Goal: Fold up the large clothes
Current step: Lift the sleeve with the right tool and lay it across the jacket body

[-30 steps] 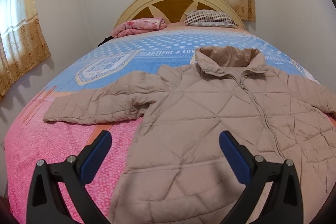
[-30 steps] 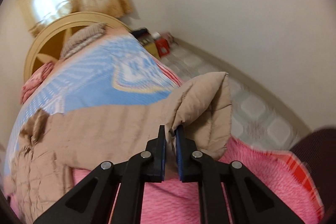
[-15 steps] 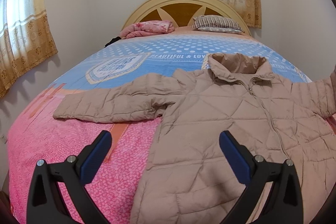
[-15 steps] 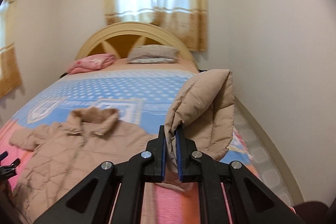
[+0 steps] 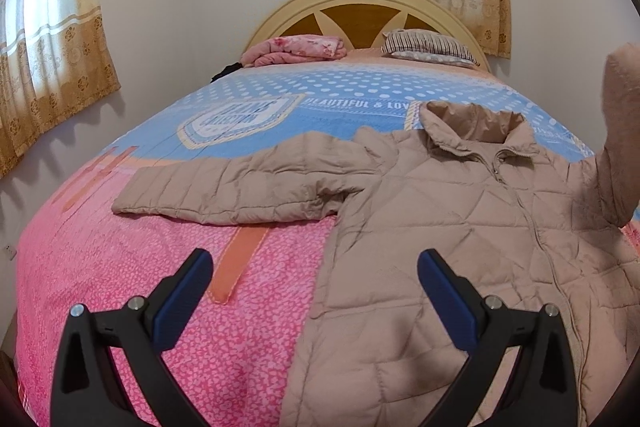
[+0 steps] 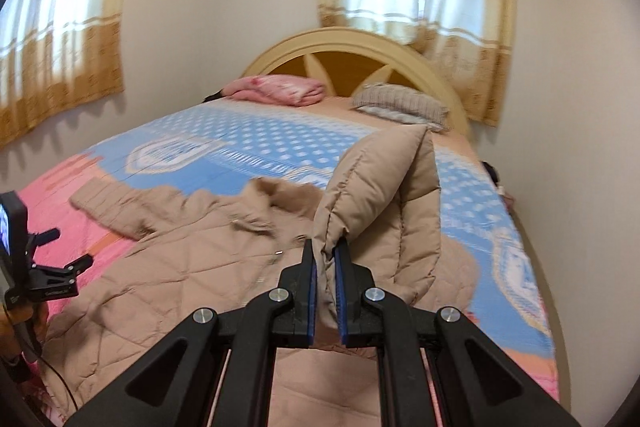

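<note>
A beige quilted jacket (image 5: 440, 227) lies front up on the bed, zipped, collar toward the headboard. Its left sleeve (image 5: 240, 187) stretches flat to the left. My left gripper (image 5: 316, 283) is open and empty, hovering over the jacket's lower left edge. My right gripper (image 6: 325, 259) is shut on the right sleeve (image 6: 380, 203) and holds it lifted above the jacket body (image 6: 168, 279). The raised sleeve also shows at the right edge of the left wrist view (image 5: 620, 131).
The bed has a pink and blue blanket (image 5: 160, 287). A folded pink blanket (image 5: 300, 49) and a striped pillow (image 5: 428, 45) lie by the headboard (image 5: 360, 11). Walls stand close on both sides. The left gripper's body (image 6: 24, 259) shows at the left in the right wrist view.
My right gripper has carried the right sleeve up and leftward over the jacket body. My left gripper has shifted left, still open.
</note>
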`<state>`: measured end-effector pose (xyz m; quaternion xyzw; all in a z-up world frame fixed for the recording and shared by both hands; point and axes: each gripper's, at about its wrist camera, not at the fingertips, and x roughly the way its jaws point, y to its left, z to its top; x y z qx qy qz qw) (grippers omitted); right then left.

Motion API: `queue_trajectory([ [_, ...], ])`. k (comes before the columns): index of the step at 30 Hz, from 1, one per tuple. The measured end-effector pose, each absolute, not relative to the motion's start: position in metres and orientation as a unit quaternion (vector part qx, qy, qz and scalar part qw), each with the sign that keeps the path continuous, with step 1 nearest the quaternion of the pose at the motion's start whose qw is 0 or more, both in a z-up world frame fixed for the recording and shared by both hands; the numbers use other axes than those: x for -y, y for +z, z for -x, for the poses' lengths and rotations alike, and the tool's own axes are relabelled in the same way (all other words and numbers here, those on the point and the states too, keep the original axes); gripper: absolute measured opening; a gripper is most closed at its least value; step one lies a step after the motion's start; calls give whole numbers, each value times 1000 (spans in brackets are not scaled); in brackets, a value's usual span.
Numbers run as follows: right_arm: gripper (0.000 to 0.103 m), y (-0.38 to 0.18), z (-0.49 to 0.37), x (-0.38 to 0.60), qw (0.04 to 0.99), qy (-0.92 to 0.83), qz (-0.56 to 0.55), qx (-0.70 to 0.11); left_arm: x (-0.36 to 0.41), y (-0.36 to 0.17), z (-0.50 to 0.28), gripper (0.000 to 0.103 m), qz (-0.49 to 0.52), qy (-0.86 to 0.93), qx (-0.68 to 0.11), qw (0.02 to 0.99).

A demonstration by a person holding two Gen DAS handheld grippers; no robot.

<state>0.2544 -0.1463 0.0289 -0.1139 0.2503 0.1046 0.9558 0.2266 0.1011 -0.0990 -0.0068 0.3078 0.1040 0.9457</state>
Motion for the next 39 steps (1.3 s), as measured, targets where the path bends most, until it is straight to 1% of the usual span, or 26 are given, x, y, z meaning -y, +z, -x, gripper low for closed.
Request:
queue_trajectory([
  [9, 7, -16, -263, 105, 945, 142, 120, -269, -111, -99, -222, 103, 7, 113, -309, 944],
  [13, 7, -46, -275, 88, 941, 145, 106, -288, -112, -100, -223, 103, 7, 113, -313, 943],
  [21, 7, -131, -301, 50, 912, 168, 84, -365, -112, -86, -217, 103, -11, 119, -305, 945],
  [23, 7, -139, -304, 47, 907, 175, 75, -375, -113, -82, -217, 103, -15, 122, -302, 945],
  [26, 11, -138, -305, 50, 904, 192, 44, -380, -111, -77, -218, 103, -18, 124, -300, 945],
  [28, 43, -133, -301, 49, 898, 215, 34, -382, -110, -73, -221, 103, -16, 122, -300, 946],
  [29, 69, -127, -293, 50, 897, 235, 25, -373, -109, -71, -221, 103, -13, 121, -299, 946],
  [30, 71, -119, -285, 53, 898, 249, 16, -361, -108, -69, -222, 103, -12, 120, -299, 947],
  [34, 71, -93, -262, 77, 906, 270, -26, -326, -103, -61, -224, 103, -6, 119, -289, 950],
  [36, 71, -85, -259, 104, 916, 241, -67, -315, -95, -58, -228, 103, -5, 111, -286, 952],
  [37, 69, -85, -261, 113, 919, 223, -75, -317, -90, -56, -229, 103, -5, 108, -285, 953],
  [38, 57, -90, -267, 120, 919, 202, -74, -329, -81, -53, -231, 103, -7, 98, -283, 954],
  [39, 40, -98, -274, 123, 917, 183, -69, -347, -75, -51, -232, 103, -10, 91, -282, 955],
])
